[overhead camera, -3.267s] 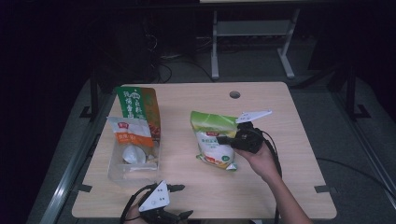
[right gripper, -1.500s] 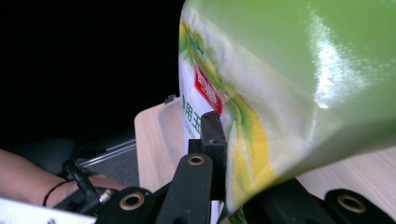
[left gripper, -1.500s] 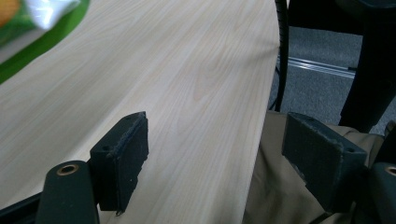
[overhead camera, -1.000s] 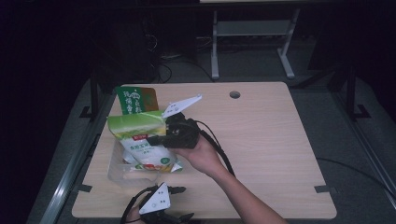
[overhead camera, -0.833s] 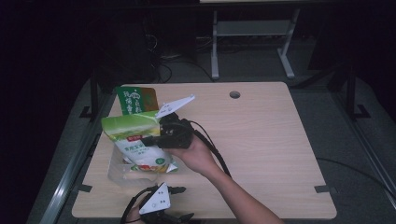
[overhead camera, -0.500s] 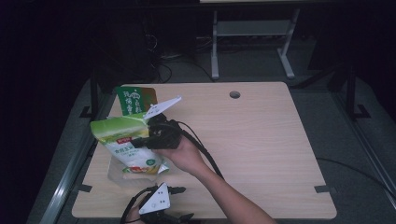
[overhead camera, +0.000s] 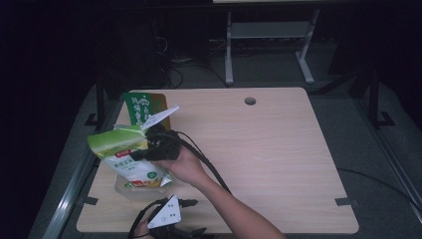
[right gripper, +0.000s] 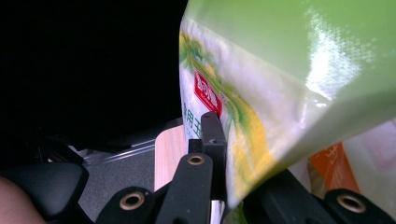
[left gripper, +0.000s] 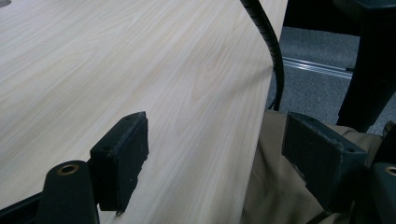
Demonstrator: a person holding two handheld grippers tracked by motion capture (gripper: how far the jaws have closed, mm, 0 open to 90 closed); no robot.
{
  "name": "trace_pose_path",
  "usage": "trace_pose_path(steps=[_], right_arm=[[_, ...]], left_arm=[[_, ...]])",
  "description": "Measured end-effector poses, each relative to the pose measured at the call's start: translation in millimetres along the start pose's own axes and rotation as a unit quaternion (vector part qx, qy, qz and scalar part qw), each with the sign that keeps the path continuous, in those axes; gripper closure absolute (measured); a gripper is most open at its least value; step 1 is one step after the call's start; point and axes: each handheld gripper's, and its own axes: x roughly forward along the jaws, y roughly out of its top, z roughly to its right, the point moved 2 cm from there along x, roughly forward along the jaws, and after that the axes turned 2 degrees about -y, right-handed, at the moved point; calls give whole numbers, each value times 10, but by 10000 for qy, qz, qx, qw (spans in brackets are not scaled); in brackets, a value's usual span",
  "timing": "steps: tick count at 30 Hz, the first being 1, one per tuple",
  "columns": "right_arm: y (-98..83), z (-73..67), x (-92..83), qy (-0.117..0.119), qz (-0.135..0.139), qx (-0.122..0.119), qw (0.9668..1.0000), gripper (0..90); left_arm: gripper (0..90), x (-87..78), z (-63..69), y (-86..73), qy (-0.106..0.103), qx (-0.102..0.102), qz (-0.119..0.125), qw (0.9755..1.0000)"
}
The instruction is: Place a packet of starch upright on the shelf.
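- High view: the right gripper (overhead camera: 149, 149) is over the left side of the table (overhead camera: 278, 164), held by the right hand (overhead camera: 185, 164). It carries a light-green snack bag (overhead camera: 127, 157), raised and tilted above a clear container (overhead camera: 130, 191) near the left-near table edge.
- High view: a dark-green packet (overhead camera: 144, 108) with white Chinese characters lies flat just beyond the raised bag, toward the far-left corner. The characters are too small to read reliably.
- High view: the left gripper (overhead camera: 171, 229) sits at the near edge, with its white three-cornered plate (overhead camera: 166, 214) on top. From this angle I cannot tell how its jaws stand.
- Left gripper view: the two black jaws stand well apart with nothing between them. They hover above the pale wood grain at the table's near edge; khaki fabric (left gripper: 280, 186) and a black cable (left gripper: 273, 56) lie beside it.
- Right gripper view: the jaws are clamped on the lower edge of the light-green snack bag (right gripper: 280, 93). A red label patch (right gripper: 207, 95) with white characters is visible, and green characters sit below it, partly hidden by the jaw. An orange patch (right gripper: 331, 165) shows behind the bag, lower right.
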Motion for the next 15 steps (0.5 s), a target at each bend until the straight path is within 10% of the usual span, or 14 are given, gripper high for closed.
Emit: trace_pose_path(steps=[15], right_arm=[[-80,96,284,200,-197,111,9995,898]], left_arm=[[226,-11,-9,-8,8,5,-12,10000]])
